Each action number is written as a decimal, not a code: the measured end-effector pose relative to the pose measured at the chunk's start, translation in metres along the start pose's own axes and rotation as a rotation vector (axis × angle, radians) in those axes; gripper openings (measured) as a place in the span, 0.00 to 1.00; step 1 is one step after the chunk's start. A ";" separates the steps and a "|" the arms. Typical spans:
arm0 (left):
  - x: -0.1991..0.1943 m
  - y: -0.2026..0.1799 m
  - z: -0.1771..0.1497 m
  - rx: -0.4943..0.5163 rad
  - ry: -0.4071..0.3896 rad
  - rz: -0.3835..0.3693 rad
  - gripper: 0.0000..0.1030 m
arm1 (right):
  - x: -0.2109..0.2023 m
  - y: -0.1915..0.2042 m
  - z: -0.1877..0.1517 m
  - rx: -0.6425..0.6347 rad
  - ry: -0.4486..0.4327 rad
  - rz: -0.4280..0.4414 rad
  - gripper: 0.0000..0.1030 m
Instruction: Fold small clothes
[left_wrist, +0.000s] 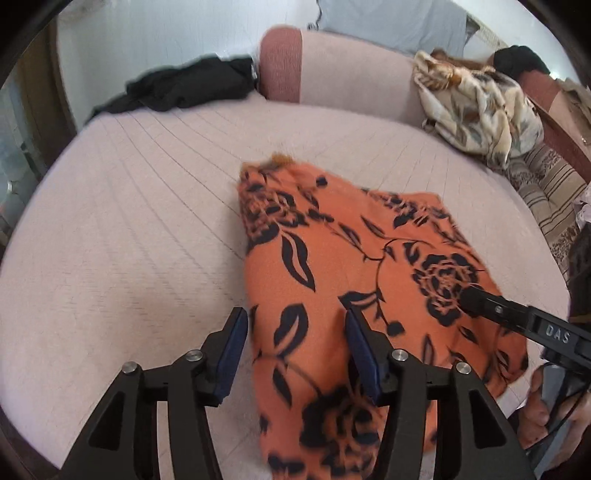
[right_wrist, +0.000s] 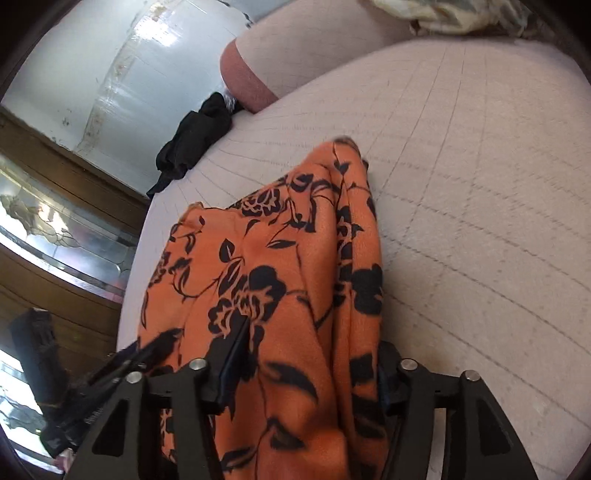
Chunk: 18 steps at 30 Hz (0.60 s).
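Note:
An orange garment with a black flower print (left_wrist: 332, 258) lies on the pale pink quilted bed (left_wrist: 129, 221). My left gripper (left_wrist: 295, 332) hovers over the garment's near left edge. It is open, and the cloth lies loose below and between its blue pads. From the right, a finger of my right gripper (left_wrist: 476, 301) reaches over the garment. In the right wrist view the garment (right_wrist: 277, 258) bunches up between the jaws of my right gripper (right_wrist: 310, 354). They stand apart, and a fold hides the right finger's tip. The left gripper's fingers (right_wrist: 147, 350) show at lower left.
A black garment (left_wrist: 184, 85) lies at the bed's far left corner. A pink bolster (left_wrist: 332, 70) runs along the back, with a crumpled beige patterned cloth (left_wrist: 476, 107) to its right. A striped cushion (left_wrist: 550, 192) is at the right, and a wooden cabinet with glass (right_wrist: 55, 229) stands beside the bed.

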<state>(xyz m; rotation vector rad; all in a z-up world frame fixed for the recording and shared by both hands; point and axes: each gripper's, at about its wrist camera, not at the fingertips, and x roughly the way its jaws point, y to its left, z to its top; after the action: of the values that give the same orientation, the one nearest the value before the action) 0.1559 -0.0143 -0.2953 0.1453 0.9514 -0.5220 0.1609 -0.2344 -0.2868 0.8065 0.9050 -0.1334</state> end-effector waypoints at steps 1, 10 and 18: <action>-0.012 -0.001 -0.004 0.010 -0.034 0.019 0.60 | -0.009 0.005 -0.002 -0.022 -0.019 -0.018 0.59; -0.092 -0.012 -0.020 0.049 -0.181 0.106 0.61 | -0.100 0.041 -0.025 -0.178 -0.217 -0.022 0.59; -0.157 -0.031 -0.017 0.079 -0.313 0.183 0.72 | -0.154 0.084 -0.040 -0.259 -0.310 -0.004 0.59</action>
<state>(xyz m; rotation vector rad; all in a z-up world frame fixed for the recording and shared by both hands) 0.0554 0.0212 -0.1753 0.2126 0.6059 -0.3990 0.0733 -0.1820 -0.1387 0.5246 0.6148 -0.1365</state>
